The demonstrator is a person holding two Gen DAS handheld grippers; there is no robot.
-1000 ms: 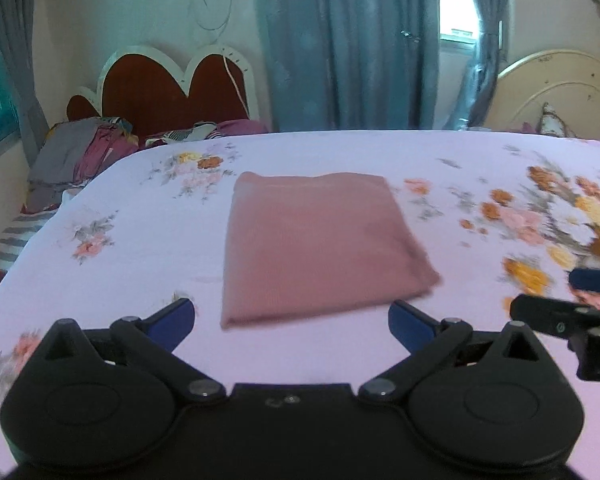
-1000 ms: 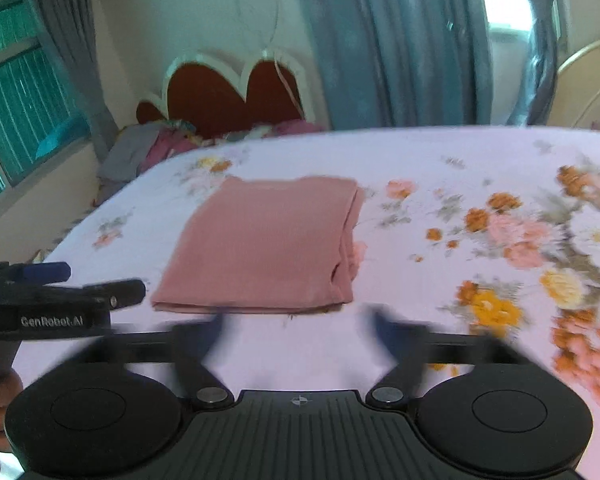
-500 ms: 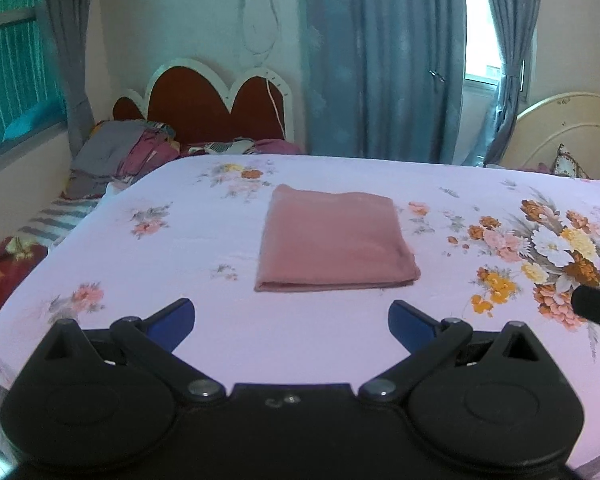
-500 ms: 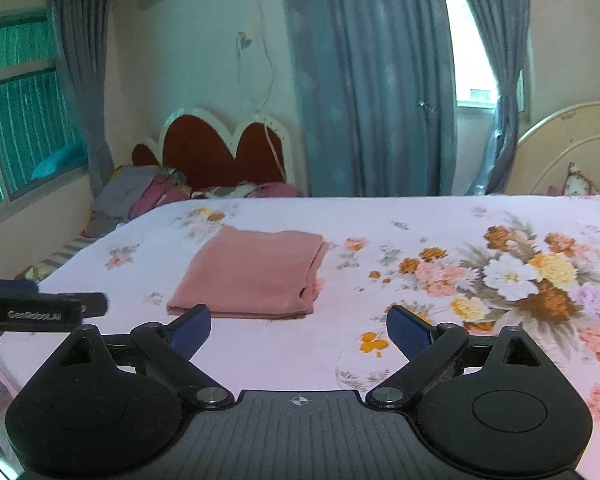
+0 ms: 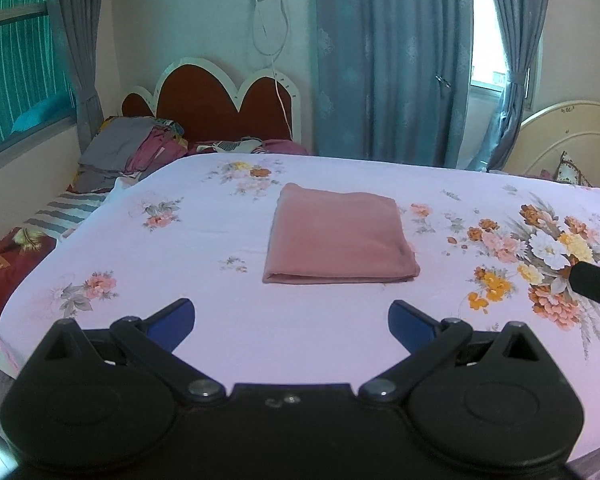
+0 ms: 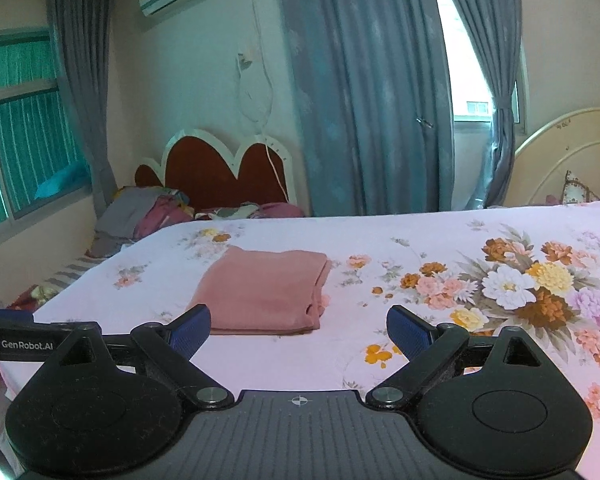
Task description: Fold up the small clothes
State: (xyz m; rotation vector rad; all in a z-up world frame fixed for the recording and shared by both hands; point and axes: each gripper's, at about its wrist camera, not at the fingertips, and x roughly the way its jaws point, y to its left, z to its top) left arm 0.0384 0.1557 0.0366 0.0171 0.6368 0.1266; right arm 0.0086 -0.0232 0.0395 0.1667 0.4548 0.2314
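A pink garment (image 5: pixel 338 236) lies folded in a neat rectangle on the floral bed sheet (image 5: pixel 219 320); it also shows in the right wrist view (image 6: pixel 265 292). My left gripper (image 5: pixel 291 322) is open and empty, held back from the garment's near edge. My right gripper (image 6: pixel 298 330) is open and empty, also back from the garment, to its right. The right gripper's tip shows at the left wrist view's right edge (image 5: pixel 596 286). The left gripper shows at the right wrist view's left edge (image 6: pixel 27 340).
A pile of clothes (image 5: pixel 131 152) lies on a second bed by the red headboard (image 5: pixel 219 108) at the back left. Curtains (image 5: pixel 392 60) hang behind. A cream headboard (image 5: pixel 572 140) stands at the right. The bed's near-left edge (image 5: pixel 7 352) drops off.
Both grippers have pulled back and up from the folded garment, which now looks smaller and farther. The garment has not moved. Both stay open.
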